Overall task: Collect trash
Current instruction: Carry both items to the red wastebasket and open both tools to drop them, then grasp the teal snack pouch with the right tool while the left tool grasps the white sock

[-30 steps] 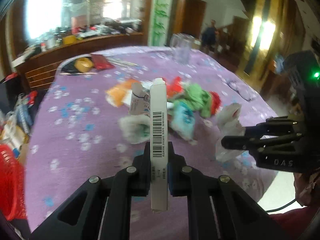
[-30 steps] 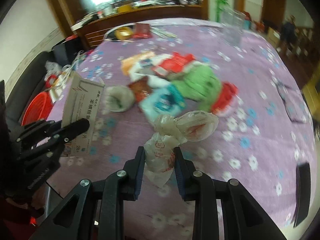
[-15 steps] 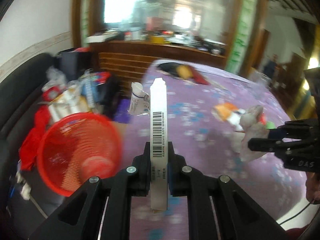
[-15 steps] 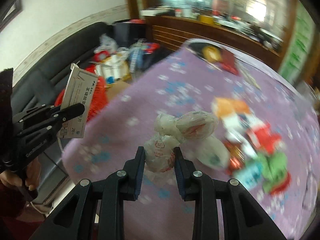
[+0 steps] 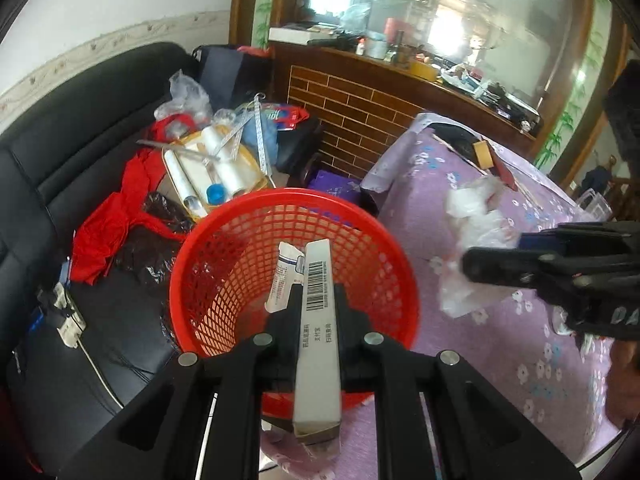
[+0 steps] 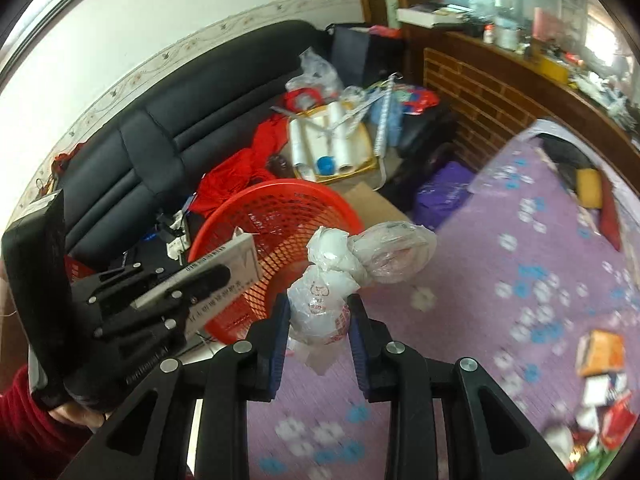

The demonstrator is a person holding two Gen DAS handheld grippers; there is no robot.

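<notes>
Trash here is two pieces, one in each hand-held gripper. The left hand-held gripper (image 5: 316, 312) is clamped tight on a flat white carton (image 5: 318, 344) with a barcode on its narrow edge, a crumpled paper label (image 5: 286, 276) tucked against it; the carton stands edge-up between the jaws and its far end reaches over the mouth of the red mesh basket (image 5: 240, 264), which lies directly ahead of and below that gripper. The right hand-held gripper (image 6: 318, 316) has its jaws closed partway on a knotted white plastic bag (image 6: 320, 300), the pads pressing its lower bulge while the knotted top and a second lobe stand out past the fingertips. That bag hangs above the purple flowered cloth of the surface (image 6: 520, 280), just beside the basket's rim, with the basket to the gripper's left and ahead. Beyond the basket sits a black sofa (image 5: 80, 128) piled with clutter. More litter (image 6: 600, 360) lies on the surface to the right gripper's far right.
</notes>
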